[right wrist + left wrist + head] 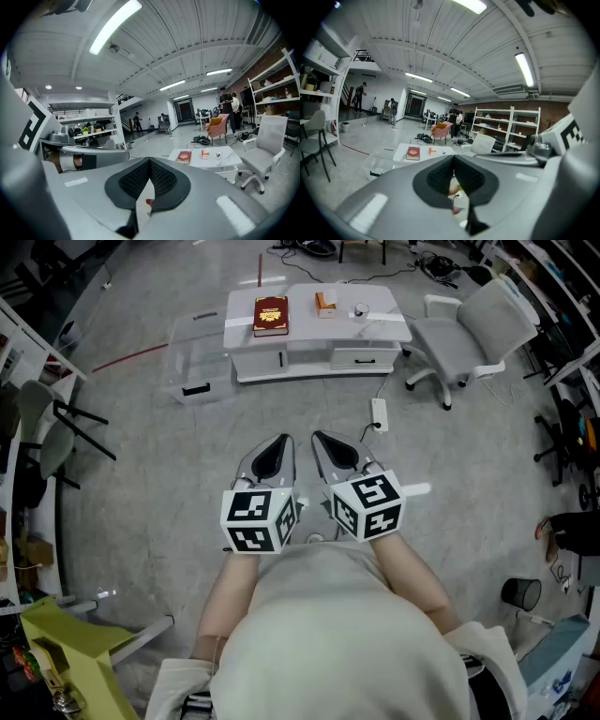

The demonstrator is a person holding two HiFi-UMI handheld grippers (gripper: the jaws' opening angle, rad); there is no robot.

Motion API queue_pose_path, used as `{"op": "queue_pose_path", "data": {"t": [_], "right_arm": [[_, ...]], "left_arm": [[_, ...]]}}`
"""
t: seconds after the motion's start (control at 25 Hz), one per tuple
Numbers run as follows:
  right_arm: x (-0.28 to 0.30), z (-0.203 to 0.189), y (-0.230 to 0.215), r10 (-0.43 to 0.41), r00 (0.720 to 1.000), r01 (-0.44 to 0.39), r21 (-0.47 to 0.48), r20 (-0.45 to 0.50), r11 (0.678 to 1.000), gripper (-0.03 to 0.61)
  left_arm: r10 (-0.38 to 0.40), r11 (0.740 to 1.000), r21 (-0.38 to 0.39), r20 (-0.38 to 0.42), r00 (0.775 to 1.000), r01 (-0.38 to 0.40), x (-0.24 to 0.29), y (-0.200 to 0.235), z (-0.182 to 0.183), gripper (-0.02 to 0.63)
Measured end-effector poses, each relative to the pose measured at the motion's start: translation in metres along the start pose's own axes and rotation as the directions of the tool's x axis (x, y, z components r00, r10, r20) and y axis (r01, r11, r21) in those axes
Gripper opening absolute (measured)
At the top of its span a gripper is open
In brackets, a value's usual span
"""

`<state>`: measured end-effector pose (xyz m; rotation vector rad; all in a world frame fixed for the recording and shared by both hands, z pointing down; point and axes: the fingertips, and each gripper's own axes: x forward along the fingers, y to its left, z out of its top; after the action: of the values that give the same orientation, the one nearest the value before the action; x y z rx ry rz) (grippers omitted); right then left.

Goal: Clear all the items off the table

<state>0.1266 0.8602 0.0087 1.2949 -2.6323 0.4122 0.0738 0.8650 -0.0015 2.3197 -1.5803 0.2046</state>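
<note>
A low white table (375, 332) stands far ahead on the grey floor. On it lie a dark red book (271, 315), a small orange box (325, 305) and a small round object (361, 309). Both grippers hover close to my body, well short of the table. My left gripper (274, 454) is shut with nothing in it. My right gripper (330, 448) beside it is also shut and empty. The left gripper view shows the book (412, 153) and the orange box (431, 151) over the jaws; the right gripper view shows the book (183, 156) and the box (205, 153) too.
A clear plastic bin (201, 364) sits left of the table. A white office chair (473, 326) stands to its right, and a power strip (380, 413) lies on the floor before it. Black chair legs (82, 424) are at left. Several people stand far off in the room.
</note>
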Motion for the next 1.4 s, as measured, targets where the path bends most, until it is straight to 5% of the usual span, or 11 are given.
{"op": "queue_pose_path", "data": {"t": [0.84,1.4], "right_arm": [[-0.010,-0.012,-0.043,-0.024,1.000,0.024,0.050,-0.010,0.998,-0.002],[0.015,-0.012,-0.047,0.058,0.998,-0.055,0.072,-0.030,0.996,-0.002]], "left_arm": [[0.022,0.999,0.031,-0.032,0.999,-0.021,0.032,-0.015,-0.017,0.011],[0.060,0.998,0.022,-0.042,0.997,-0.059,0.056,0.001,-0.016,0.011]]}}
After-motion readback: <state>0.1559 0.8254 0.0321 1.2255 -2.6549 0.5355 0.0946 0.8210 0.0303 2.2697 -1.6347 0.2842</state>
